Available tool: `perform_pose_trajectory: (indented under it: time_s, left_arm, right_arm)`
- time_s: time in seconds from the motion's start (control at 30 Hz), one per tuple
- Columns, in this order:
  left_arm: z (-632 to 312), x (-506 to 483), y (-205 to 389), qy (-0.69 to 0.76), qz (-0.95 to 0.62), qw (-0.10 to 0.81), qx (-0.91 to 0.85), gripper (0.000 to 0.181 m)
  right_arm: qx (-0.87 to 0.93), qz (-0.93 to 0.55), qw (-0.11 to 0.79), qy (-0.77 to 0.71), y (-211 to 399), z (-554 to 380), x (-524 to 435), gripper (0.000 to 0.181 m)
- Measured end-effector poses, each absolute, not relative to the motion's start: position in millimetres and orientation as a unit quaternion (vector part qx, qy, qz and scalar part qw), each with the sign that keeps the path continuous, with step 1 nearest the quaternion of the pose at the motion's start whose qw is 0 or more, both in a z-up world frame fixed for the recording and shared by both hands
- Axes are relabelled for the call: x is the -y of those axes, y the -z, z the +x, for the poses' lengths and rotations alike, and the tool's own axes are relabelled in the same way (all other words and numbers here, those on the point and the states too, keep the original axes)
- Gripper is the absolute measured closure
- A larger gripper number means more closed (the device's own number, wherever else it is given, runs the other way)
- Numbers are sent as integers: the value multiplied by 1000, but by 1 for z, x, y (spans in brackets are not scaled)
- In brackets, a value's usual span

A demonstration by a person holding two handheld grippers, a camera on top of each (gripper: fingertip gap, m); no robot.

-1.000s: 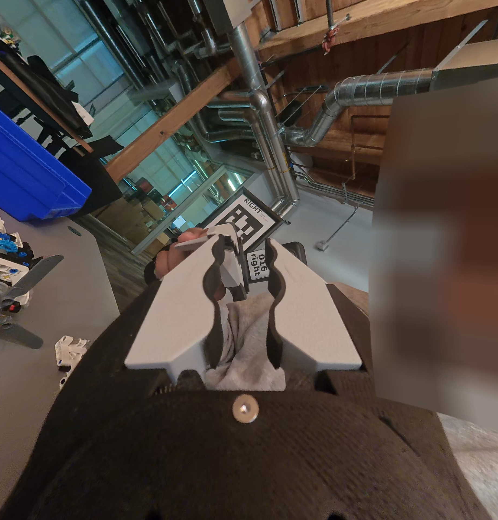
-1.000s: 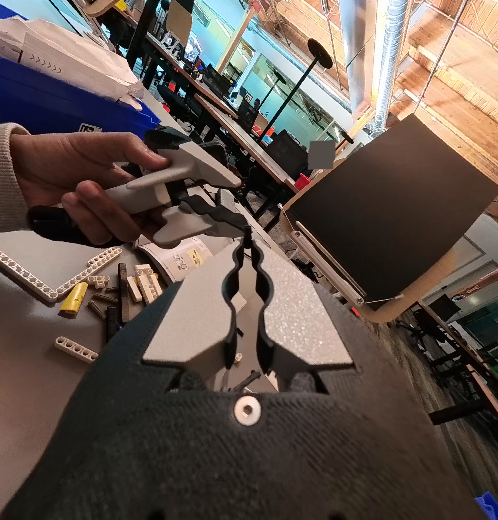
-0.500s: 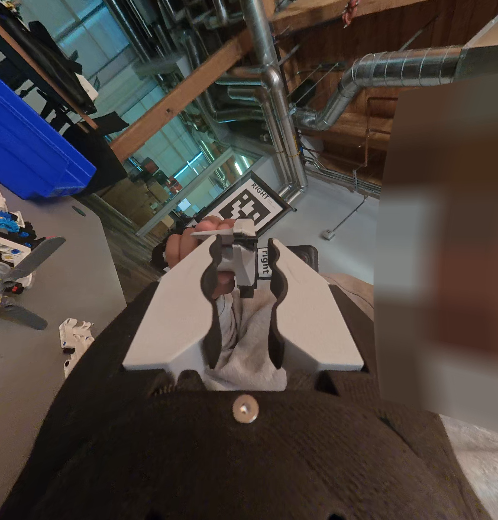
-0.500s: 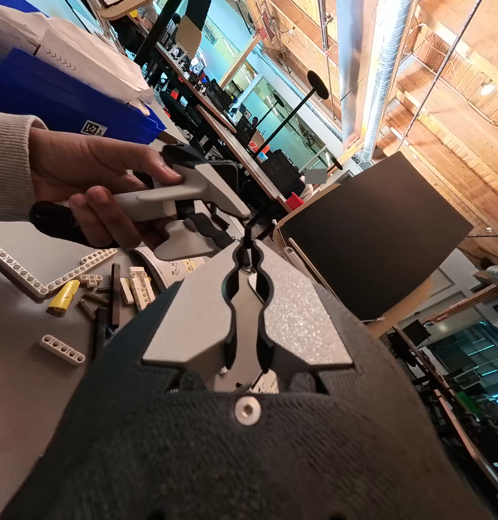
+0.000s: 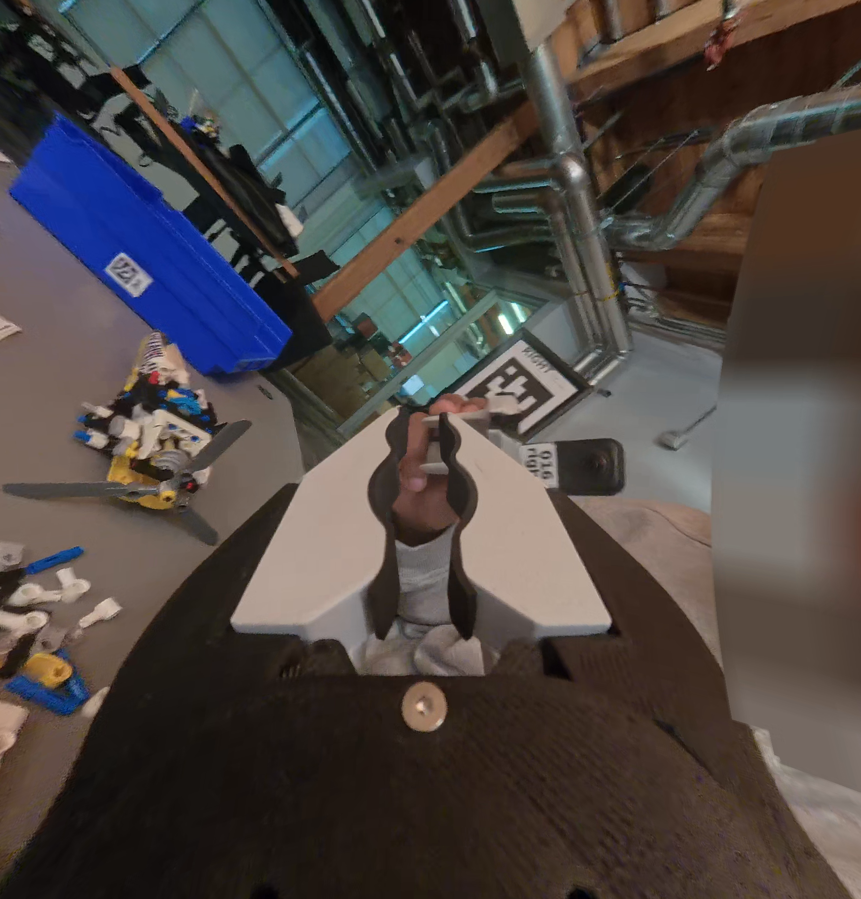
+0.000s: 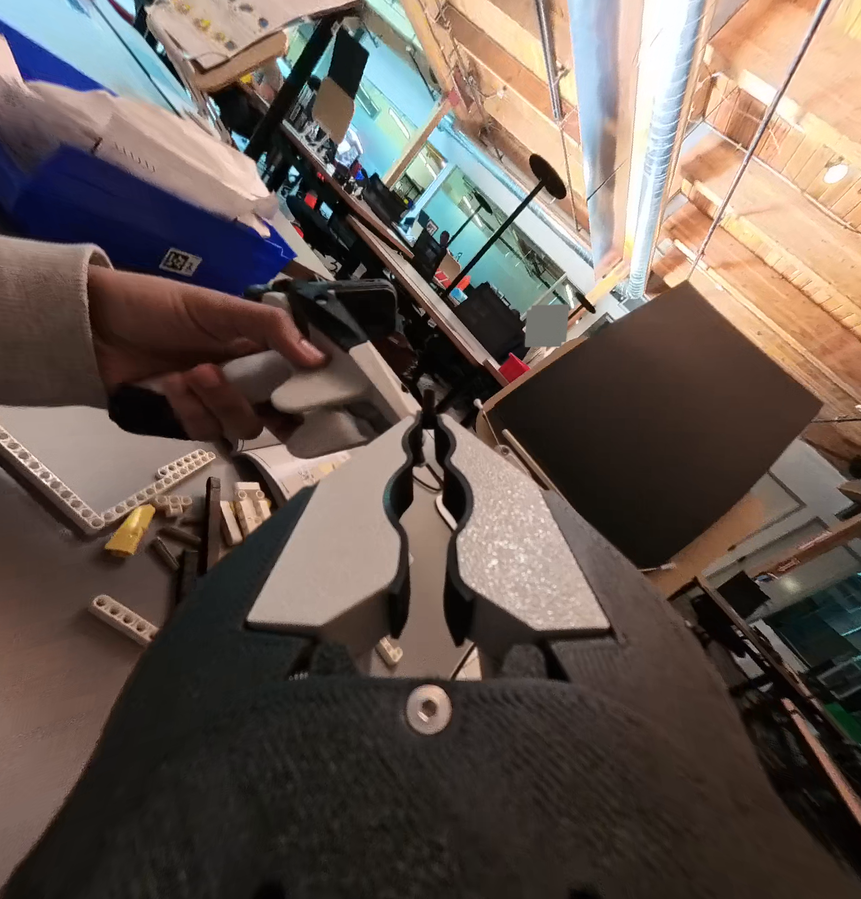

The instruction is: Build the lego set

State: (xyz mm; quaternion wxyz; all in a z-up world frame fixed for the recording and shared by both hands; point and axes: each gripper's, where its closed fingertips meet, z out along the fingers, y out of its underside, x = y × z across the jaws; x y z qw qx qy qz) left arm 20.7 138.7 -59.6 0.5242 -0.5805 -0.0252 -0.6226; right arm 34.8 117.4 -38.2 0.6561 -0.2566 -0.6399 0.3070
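Note:
My right gripper (image 6: 426, 421) is shut on a thin black pin (image 6: 427, 401) that sticks out past its tips, held in the air above the table's edge. My left gripper (image 5: 421, 418) holds nothing; its jaws stand a narrow gap apart and point at the right gripper just beyond. The hand (image 6: 185, 335) holding the left gripper shows in the right wrist view. A partly built lego model (image 5: 151, 457) with grey propeller blades lies on the grey table (image 5: 54, 389), left of the left gripper.
Loose white, black, blue and yellow pieces (image 5: 29, 608) lie at the lower left. A white L-shaped beam (image 6: 78, 496), a yellow piece (image 6: 127, 530), a short white beam (image 6: 122, 618) and an open booklet (image 6: 292, 472) lie below. Blue bins (image 5: 141, 262) stand behind. Both grippers' tips are close together, under 4 cm apart. The partly built lego model (image 5: 151, 457) is about equally far from each gripper, around 20 cm.
My left gripper's jaws have narrowed, and its view has swung so that more of the table and the model show. The right gripper still holds the black pin.

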Motion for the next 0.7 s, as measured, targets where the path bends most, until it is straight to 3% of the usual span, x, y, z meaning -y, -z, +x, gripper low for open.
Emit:
perform_pose_trajectory:
  time_s: [0.03,0.2,0.5,0.7]
  left_arm:
    - [20,-135,54,638,-564,524,21,169]
    - [26,-127,50,650,-560,514,-4,156]
    - [34,-123,48,660,-561,500,-20,179]
    - [22,-136,68,624,-596,506,15,171]
  right_arm:
    - [643,-264,651,-305,39,34,-119,179]
    - [664,-271,645,-266,52,30,-125,178]
    - [681,-262,630,-268,59,27,-115,178]
    - [670,-292,612,-302,54,29,-120,178]
